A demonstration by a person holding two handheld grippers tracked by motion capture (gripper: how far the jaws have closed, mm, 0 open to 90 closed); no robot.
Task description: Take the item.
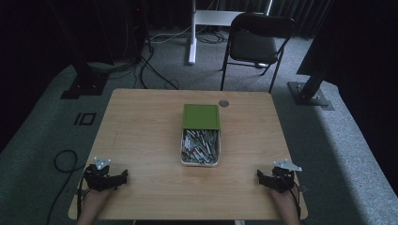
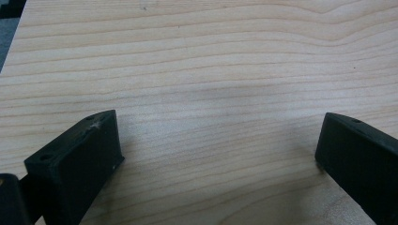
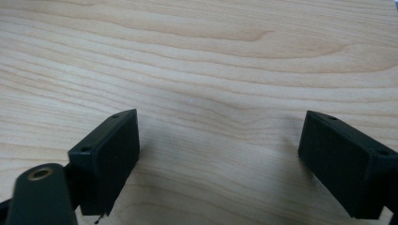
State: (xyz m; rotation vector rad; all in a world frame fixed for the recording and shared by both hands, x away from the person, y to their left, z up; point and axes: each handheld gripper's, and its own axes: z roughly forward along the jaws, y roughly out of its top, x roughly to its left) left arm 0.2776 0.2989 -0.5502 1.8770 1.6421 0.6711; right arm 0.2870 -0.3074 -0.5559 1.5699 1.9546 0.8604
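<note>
Box of small parts waited mid-surface, both tongs spread and idle

Box [image 1: 200, 146], white and shallow, sat at the middle of the wooden surface [image 1: 141, 136], packed with thin grey and silvery pieces too small to identify. Its green lid [image 1: 201, 116] lay at the far end, seemingly overlapping that end; whether it rested on the rim or just behind, I could not tell.

Left tongs [image 1: 123, 176] rested at the near left corner, right tongs [image 1: 259, 176] at the near right, each well apart from the box. In both gripper views the jaws stood wide with bare wood grain between them, nothing held.

Judgement: the work looked barely begun, the first reach not yet made. To do it well, one gripper would probably need to steady the box wall while the other went in from above, since a light tray might slide. The pieces lay tangled and criss-crossed, so picking a single one near the top, across its narrow side, seemed safer than digging. The lid, if loose, could get knocked.

A small round disc [image 1: 224, 103] sat near the far edge.
</note>
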